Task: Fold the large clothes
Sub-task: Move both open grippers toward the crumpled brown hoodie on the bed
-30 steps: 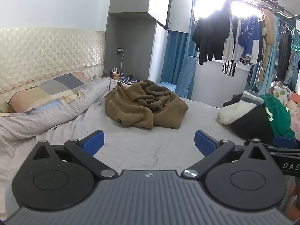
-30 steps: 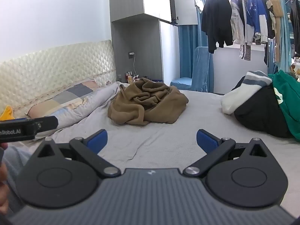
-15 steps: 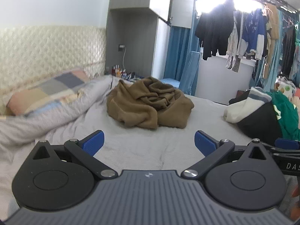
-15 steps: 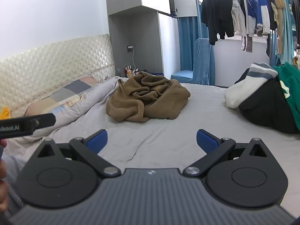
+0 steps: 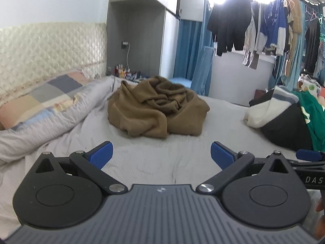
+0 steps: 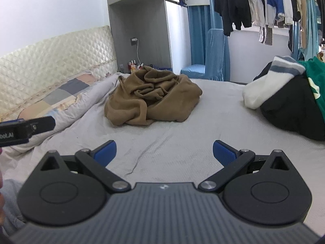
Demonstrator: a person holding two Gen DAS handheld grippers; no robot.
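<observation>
1. Sweater (image 5: 157,109): brown, crumpled in a heap on the bed (image 5: 154,162), mid-mattress, well ahead of both tools. Nothing folded yet.
2. My left hand-held gripper (image 5: 161,152) has its blue pads spread wide with nothing between them. My right hand-held gripper (image 6: 164,151) is the same: wide apart, empty. Both are over bare sheet, apart from the sweater.
3. Step in hand, as I judge it: reach the heap and pick an edge to shake it flat.
4. To do it well: I should go for a hem or shoulder seam, not the bunched middle, one tool on each side. A thick knit may slip, so take a deep bite of a single layer. Lift, spread, lay flat before any fold.
5. Risk: the quilt (image 5: 61,122) lies just beside the heap's left side; I could pinch it too.
6. Left view shows hanging clothes (image 5: 254,26) nearly in full, plus part of the right tool at its edge.
7. Right view shows the pile (image 6: 288,101) of dark and green clothes larger, and the left tool's tip at its left edge.
</observation>
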